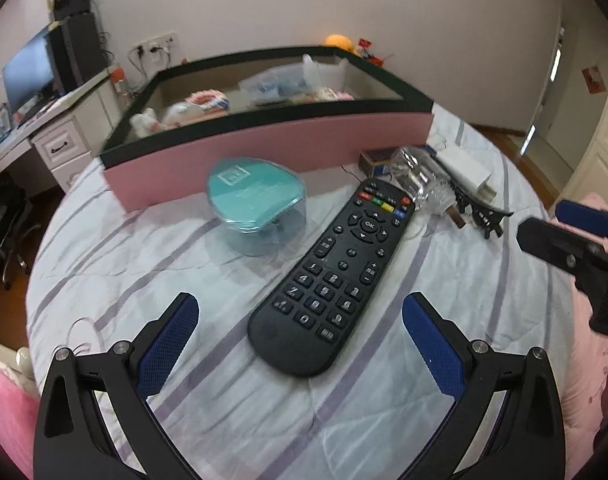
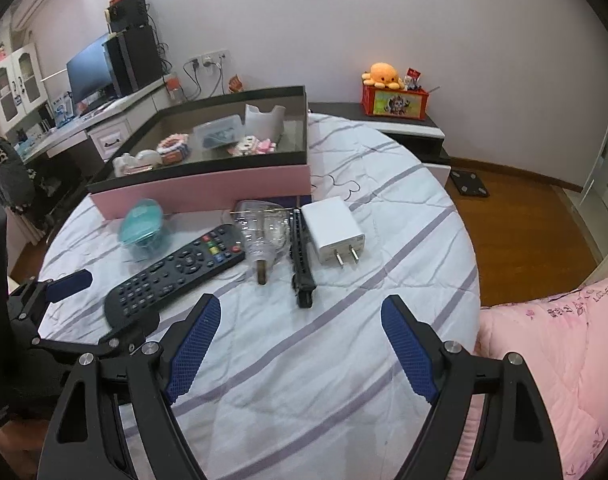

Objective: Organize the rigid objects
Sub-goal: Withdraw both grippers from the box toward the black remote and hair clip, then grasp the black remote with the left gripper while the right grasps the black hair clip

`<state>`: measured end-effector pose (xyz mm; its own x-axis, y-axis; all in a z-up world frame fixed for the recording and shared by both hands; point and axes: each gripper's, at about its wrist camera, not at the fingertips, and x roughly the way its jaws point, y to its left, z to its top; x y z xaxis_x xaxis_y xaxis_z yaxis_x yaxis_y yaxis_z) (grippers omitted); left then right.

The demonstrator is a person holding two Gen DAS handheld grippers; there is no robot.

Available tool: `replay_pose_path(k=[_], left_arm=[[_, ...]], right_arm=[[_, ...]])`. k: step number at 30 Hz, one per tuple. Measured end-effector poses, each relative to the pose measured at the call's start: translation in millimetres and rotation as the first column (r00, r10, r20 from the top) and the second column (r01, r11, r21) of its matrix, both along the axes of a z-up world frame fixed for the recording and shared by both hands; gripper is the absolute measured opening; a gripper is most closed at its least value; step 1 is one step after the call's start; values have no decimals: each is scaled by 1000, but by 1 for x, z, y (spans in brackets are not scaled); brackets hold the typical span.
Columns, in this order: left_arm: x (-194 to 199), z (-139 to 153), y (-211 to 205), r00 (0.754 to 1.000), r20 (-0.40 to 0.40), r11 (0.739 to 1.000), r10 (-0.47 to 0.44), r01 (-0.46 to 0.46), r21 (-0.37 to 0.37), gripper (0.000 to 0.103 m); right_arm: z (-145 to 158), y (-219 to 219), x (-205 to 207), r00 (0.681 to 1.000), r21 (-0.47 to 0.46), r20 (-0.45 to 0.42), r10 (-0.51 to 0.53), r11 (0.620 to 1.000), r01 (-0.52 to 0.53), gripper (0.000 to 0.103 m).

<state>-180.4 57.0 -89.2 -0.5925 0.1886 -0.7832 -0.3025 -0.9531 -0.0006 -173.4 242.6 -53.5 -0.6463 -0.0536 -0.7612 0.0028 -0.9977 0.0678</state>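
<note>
— Remote control (image 1: 330, 270) first, one supposes? It lies flat on the striped bed sheet (image 1: 144, 272), slantwise, just ahead of the left hand-held gripper (image 1: 300, 330); that gripper's jaws stand spread wide with nothing between them.

— Agreed; the right hand-held gripper (image 2: 300, 338) is likewise spread and empty, well short of the white charger (image 2: 333, 229) and the black hair clip (image 2: 302, 266); the pink storage box (image 2: 208, 188) sits behind the whole row, already holding several things.

— What might go wrong?

— The sheet is soft and wrinkled; a finger pressing down could catch fabric along with the remote; a pinch near one end would likely let the long body tip and slip.

— And the neighbours?

— The teal lidded container (image 1: 256, 208) sits just beside the remote, and the clear plastic wrapper (image 1: 418, 178) nearly touches its far end; a careless sweep could knock either.
</note>
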Motion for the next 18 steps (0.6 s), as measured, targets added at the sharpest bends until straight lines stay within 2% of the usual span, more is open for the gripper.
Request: replay_pose_path(k=[6, 12, 15, 18], left_arm=[[-18, -14, 12, 998, 50, 1000, -24, 25, -17, 103], [-29, -15, 21, 998, 59, 999, -30, 31, -11, 102], [-28, -14, 23, 998, 55, 999, -37, 38, -8, 95], [-27, -11, 21, 998, 50, 1000, -25, 24, 11, 81]], right_arm=[[-14, 12, -21, 999, 6, 44, -15, 1000, 15, 84], [-27, 18, -34, 997, 10, 76, -22, 1000, 22, 84], [-31, 19, -40, 996, 4, 88, -14, 1000, 14, 84], [-34, 17, -44, 995, -9, 99, 2, 1000, -1, 84]])
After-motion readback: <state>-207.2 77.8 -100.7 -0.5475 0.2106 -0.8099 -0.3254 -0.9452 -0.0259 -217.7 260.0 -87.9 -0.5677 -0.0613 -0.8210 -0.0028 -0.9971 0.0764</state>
